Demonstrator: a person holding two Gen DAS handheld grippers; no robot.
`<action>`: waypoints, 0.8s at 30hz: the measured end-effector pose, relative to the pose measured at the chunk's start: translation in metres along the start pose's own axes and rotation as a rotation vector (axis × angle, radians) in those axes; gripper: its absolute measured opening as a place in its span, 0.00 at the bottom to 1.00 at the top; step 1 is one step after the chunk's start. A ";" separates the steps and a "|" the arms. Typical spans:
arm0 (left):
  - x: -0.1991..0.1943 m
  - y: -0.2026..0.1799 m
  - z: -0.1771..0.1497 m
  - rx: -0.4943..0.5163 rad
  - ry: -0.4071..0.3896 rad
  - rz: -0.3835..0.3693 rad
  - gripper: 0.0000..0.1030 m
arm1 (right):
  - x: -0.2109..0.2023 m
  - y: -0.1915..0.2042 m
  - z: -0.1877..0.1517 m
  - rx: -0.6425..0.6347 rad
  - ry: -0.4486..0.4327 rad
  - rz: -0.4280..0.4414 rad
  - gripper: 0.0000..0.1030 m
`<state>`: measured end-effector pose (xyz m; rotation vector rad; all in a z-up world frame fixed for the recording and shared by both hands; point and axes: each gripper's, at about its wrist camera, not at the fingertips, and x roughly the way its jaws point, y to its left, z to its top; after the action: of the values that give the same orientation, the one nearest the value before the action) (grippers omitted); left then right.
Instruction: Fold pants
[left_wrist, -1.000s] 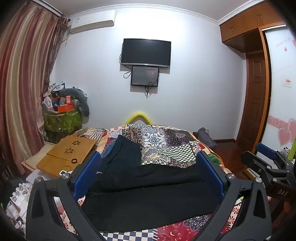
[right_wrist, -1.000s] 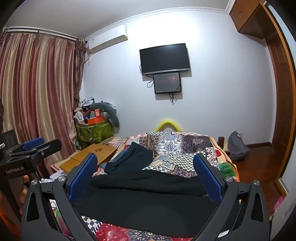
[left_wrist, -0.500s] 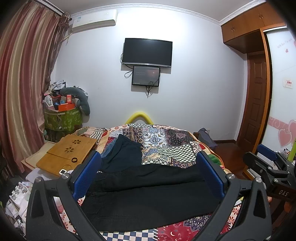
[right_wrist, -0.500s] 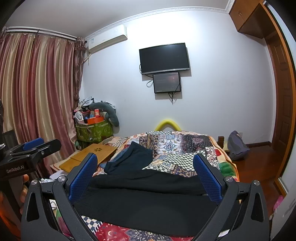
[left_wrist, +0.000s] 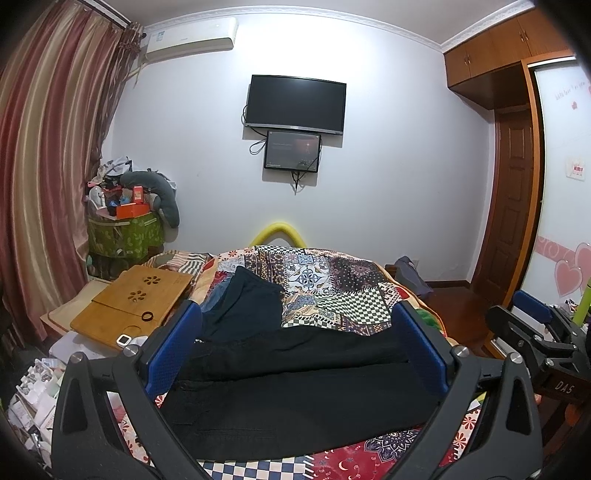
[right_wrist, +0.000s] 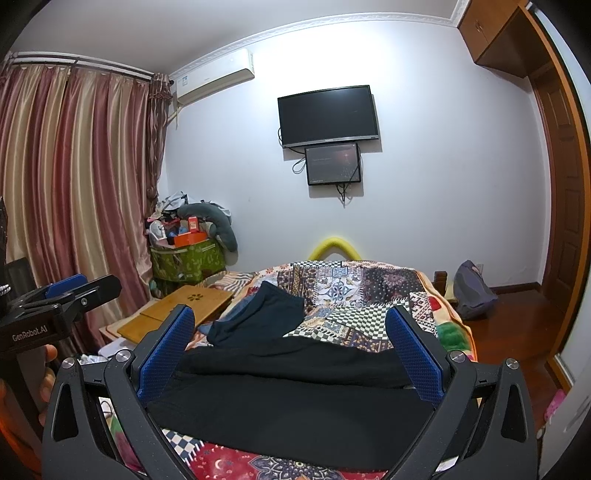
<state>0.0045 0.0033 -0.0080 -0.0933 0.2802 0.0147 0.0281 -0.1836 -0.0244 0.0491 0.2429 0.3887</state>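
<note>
Black pants (left_wrist: 295, 398) lie flat across the near end of a patchwork bed (left_wrist: 317, 280), waist to the left, legs stretching right. They also show in the right wrist view (right_wrist: 295, 398). My left gripper (left_wrist: 295, 350) is open and empty, held above the pants. My right gripper (right_wrist: 290, 354) is open and empty too, above the same pants. Each gripper shows in the other's view: the right one at the right edge (left_wrist: 535, 332), the left one at the left edge (right_wrist: 62, 306).
A dark blue garment (left_wrist: 243, 306) lies on the bed behind the pants. A bamboo lap tray (left_wrist: 133, 302) sits left of the bed. A cluttered green box (left_wrist: 123, 236) stands by the curtain. A bag (right_wrist: 472, 291) rests on the floor at right.
Both grippers stay open over the pants. The left wrist view has shifted very slightly; nothing was grasped or moved.
</note>
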 end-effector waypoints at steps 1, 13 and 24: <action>0.000 0.000 0.000 -0.001 0.000 0.000 1.00 | 0.000 0.000 0.000 0.000 0.000 0.000 1.00; 0.000 0.001 0.000 -0.004 0.001 -0.003 1.00 | 0.001 -0.001 -0.002 -0.002 0.001 -0.002 1.00; -0.001 0.003 0.000 -0.005 -0.001 -0.003 1.00 | 0.002 -0.001 -0.003 -0.004 0.002 -0.004 1.00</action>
<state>0.0038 0.0058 -0.0077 -0.0982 0.2794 0.0128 0.0300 -0.1839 -0.0275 0.0441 0.2441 0.3857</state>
